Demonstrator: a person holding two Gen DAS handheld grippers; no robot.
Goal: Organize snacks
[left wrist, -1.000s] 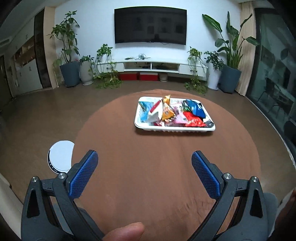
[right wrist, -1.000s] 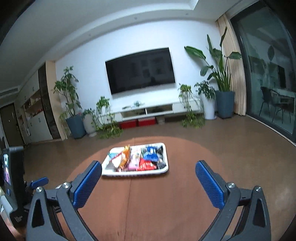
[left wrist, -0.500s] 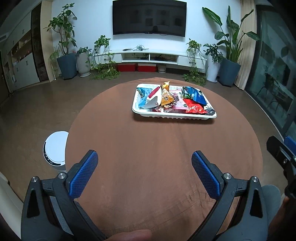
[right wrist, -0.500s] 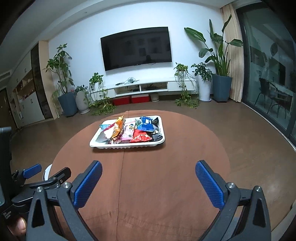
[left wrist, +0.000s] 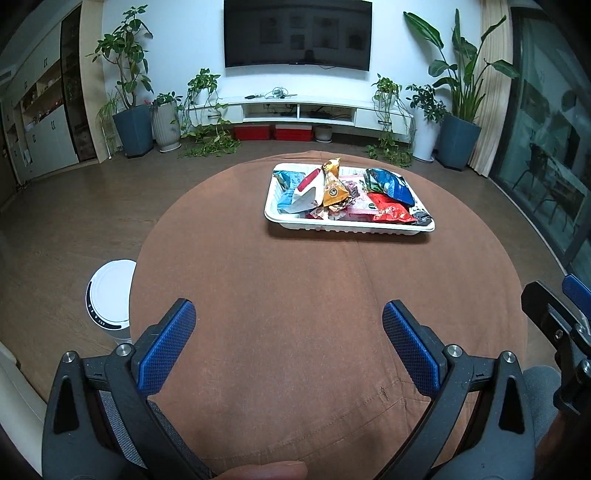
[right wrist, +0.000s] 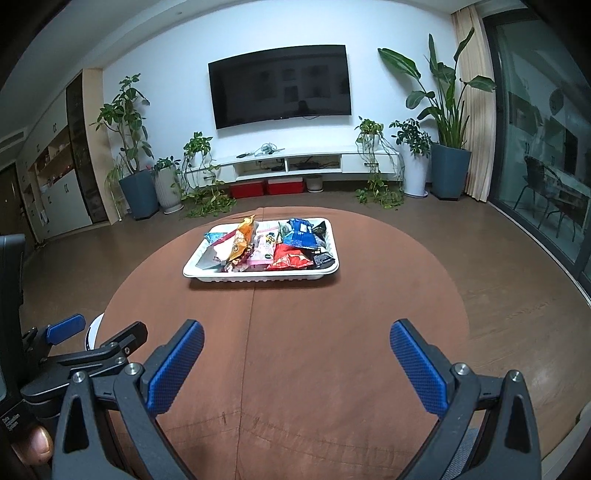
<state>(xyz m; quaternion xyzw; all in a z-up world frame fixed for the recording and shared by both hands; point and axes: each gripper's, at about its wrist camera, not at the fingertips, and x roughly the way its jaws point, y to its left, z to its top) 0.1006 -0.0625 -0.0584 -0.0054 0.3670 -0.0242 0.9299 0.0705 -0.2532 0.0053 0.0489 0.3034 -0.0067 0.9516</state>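
A white tray [left wrist: 347, 224] heaped with several snack packets stands on the far half of a round brown-clothed table [left wrist: 295, 295]. An orange packet [left wrist: 333, 186], a red packet [left wrist: 390, 210] and a blue packet [left wrist: 395, 184] lie in it. It also shows in the right wrist view [right wrist: 258, 276]. My left gripper [left wrist: 288, 343] is open and empty over the near table, well short of the tray. My right gripper [right wrist: 295, 365] is open and empty too, beside the left one.
A white round device [left wrist: 110, 295] stands on the floor left of the table. Potted plants [left wrist: 133, 122], a TV [left wrist: 297, 33] and a low white cabinet [left wrist: 317, 110] line the far wall. Glass doors [left wrist: 546, 166] are on the right.
Both grippers have risen and tilted down toward the table, so the tray sits lower and nearer in both views. The right gripper has come into the left wrist view at the right edge.
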